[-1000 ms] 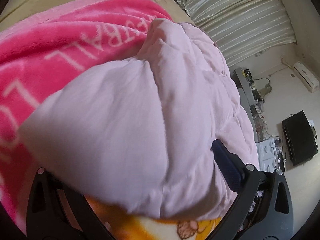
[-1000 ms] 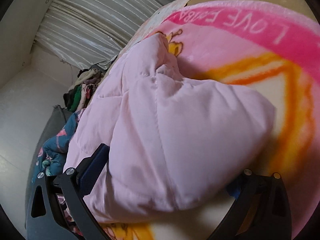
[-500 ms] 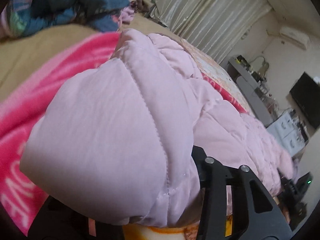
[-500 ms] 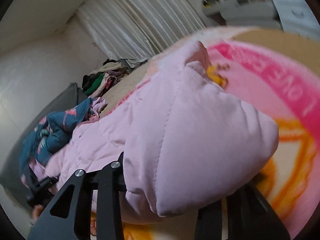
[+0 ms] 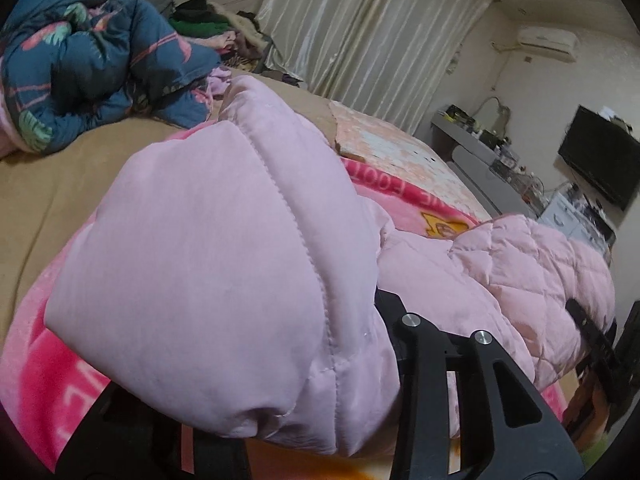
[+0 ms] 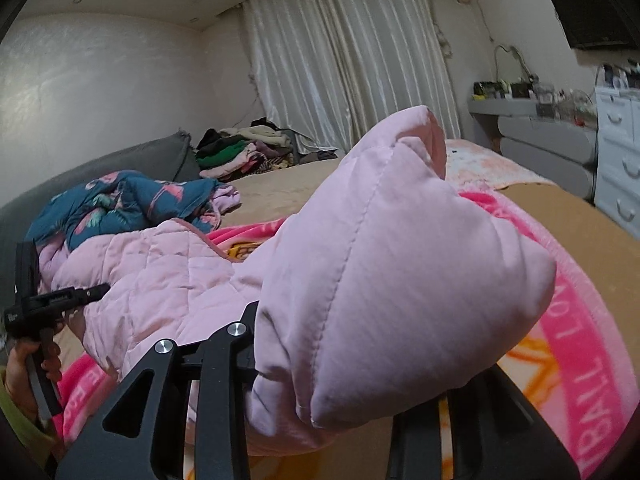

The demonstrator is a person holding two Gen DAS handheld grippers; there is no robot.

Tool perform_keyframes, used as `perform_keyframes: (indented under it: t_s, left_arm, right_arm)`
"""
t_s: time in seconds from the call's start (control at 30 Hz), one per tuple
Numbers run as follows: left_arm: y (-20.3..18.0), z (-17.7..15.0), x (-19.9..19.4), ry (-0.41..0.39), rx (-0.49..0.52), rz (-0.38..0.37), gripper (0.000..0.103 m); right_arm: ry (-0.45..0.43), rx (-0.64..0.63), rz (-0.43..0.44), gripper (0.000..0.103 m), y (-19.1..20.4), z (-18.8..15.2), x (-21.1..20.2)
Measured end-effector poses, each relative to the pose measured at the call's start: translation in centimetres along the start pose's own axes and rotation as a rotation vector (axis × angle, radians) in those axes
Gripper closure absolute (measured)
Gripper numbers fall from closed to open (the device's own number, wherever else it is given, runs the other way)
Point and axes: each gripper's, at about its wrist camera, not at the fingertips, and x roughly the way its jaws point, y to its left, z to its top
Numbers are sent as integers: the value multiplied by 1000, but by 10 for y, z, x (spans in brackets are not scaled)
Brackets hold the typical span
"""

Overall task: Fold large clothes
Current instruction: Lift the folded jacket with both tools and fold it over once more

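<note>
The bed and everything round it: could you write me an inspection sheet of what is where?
Surface: bed with a tan cover; a pink blanket with white lettering lies on it.
Job's things: pale pink padded jacket, an end lifted in each gripper, quilted middle sagging onto the blanket.
Clutter: blue patterned garment bunched beyond the jacket; clothes pile by the curtain.
Grippers: left gripper and right gripper have just been closing; each is shut on the jacket.
Cables: a thin cord on the wall under the air conditioner.
Surroundings: curtain, television, grey desk.

Dim, soft indoor light; fisheye-warped, dark-vignetted edges.
</note>
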Motion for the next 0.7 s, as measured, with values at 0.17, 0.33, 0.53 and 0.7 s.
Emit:
perform_keyframes:
  t_s: [0.17,0.33,0.53,0.7]
  left_arm:
    - [1,-13,-20,11,16,1,74]
    - [5,-30,-42,6,10,-1,74]
    - [3,-54,-69,-9,36,-1,74]
    - [4,-72,-86,-18,53,9,74]
  right_arm:
    - [-12,-38,-11,73,10,-12,-32]
    - [-17,-32,-16,73,16,-32,-64]
    - [-30,1,-13,73,11,-56,-99]
    - [-40,7,-14,73,13,-72,-124]
